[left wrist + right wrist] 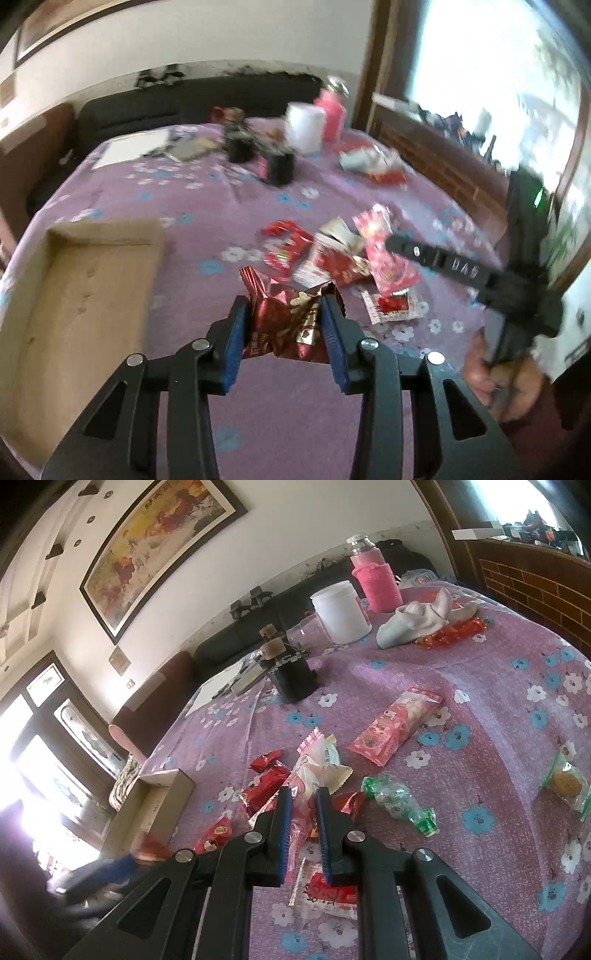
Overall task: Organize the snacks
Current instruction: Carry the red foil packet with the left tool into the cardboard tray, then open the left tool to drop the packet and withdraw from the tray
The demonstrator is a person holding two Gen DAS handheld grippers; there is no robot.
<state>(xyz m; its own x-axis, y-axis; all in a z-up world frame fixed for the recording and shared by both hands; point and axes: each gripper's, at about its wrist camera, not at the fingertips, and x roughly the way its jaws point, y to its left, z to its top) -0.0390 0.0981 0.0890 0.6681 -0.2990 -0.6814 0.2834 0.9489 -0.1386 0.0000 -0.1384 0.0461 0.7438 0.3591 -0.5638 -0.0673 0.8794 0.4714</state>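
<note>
1. Setting: a table (pixel 480 686) covered by a purple cloth printed with white and blue flowers; a black sofa (pixel 236 635) and a framed painting (pixel 155 550) stand at the far wall.
2. Left gripper (pixel 284 306): its blue pads pinch a dark red foil snack packet (pixel 288 325), held clear above the cloth.
3. Cardboard box (pixel 85 280): open, on the left of the table, beside the held packet.
4. Right gripper (pixel 303 797): jaws pressed close together, with nothing gripped between them; the tips hover over a heap of snacks (pixel 314 771) of red and pink wrappers in the middle of the table.
5. Pink snack bar (pixel 395 731): lies alone, farther and to the right of the heap.
6. Green-wrapped candy (pixel 399 801): lies just right of the heap; a clear packet with a round cake (pixel 565 782) lies at the right edge.
7. Far end: white jar (pixel 340 609), pink bottle (pixel 373 579), black container (pixel 291 675), crumpled white cloth (pixel 424 620).
</note>
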